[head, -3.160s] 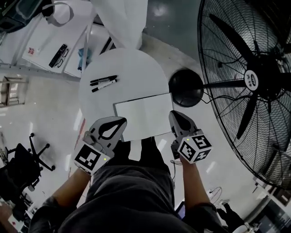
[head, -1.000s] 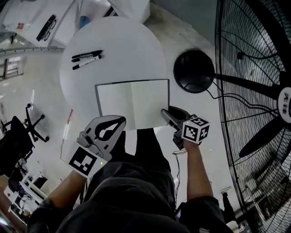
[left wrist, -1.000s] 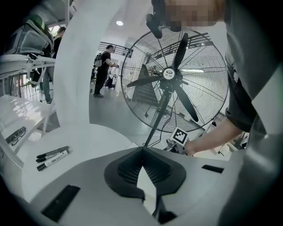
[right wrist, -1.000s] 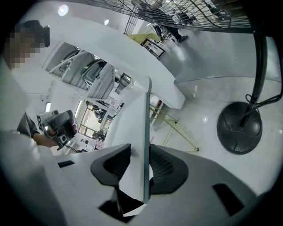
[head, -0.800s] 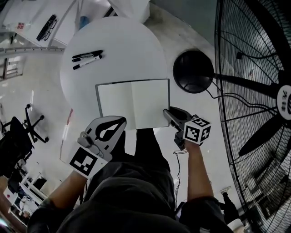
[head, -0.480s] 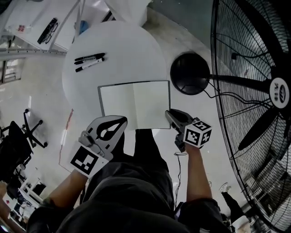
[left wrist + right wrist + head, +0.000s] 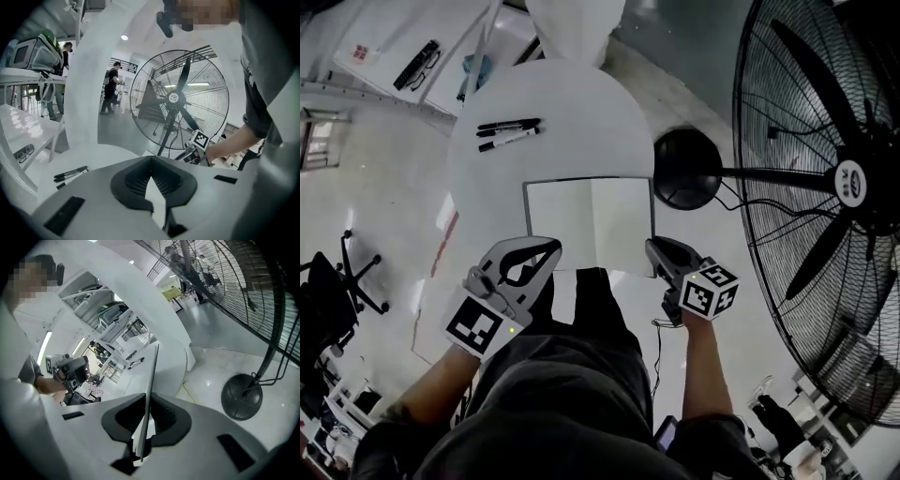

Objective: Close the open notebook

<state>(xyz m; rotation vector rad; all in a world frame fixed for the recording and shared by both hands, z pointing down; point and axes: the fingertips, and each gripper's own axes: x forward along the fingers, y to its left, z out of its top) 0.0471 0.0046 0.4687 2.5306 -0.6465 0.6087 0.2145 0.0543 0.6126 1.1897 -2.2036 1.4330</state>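
Notebook: the notebook (image 7: 591, 220) lies open on the near part of a round white table (image 7: 572, 103), both white pages facing up, the spine running away from the person.
Notebook's right side: its near right corner is in the right gripper (image 7: 659, 251); in the right gripper view the outer leaf shows edge-on as a thin line rising between the fingers (image 7: 164, 416).
Right fingers: they have just been closing and now pinch that thin edge from both sides, with only the leaf between them.
Left gripper: the left gripper (image 7: 534, 261) hangs just off the notebook's near left corner, and I cannot tell whether it touches the page.
Left fingers: in the left gripper view the fingers (image 7: 131, 180) meet at their tips, with nothing between them.
Markers: two black markers (image 7: 508, 133) lie side by side on the far left part of the table, well apart from the notebook.
Person: dark trousers (image 7: 562, 403) fill the bottom of the head view, with a forearm behind each gripper.
Fan: a large black pedestal fan (image 7: 825, 178) stands on the floor to the right of the table, its round base (image 7: 687, 169) just beside the table's rim.
Further off: a pair of glasses (image 7: 417, 64) lies on another white table at the upper left, and an office chair (image 7: 347, 281) stands on the floor at the left.
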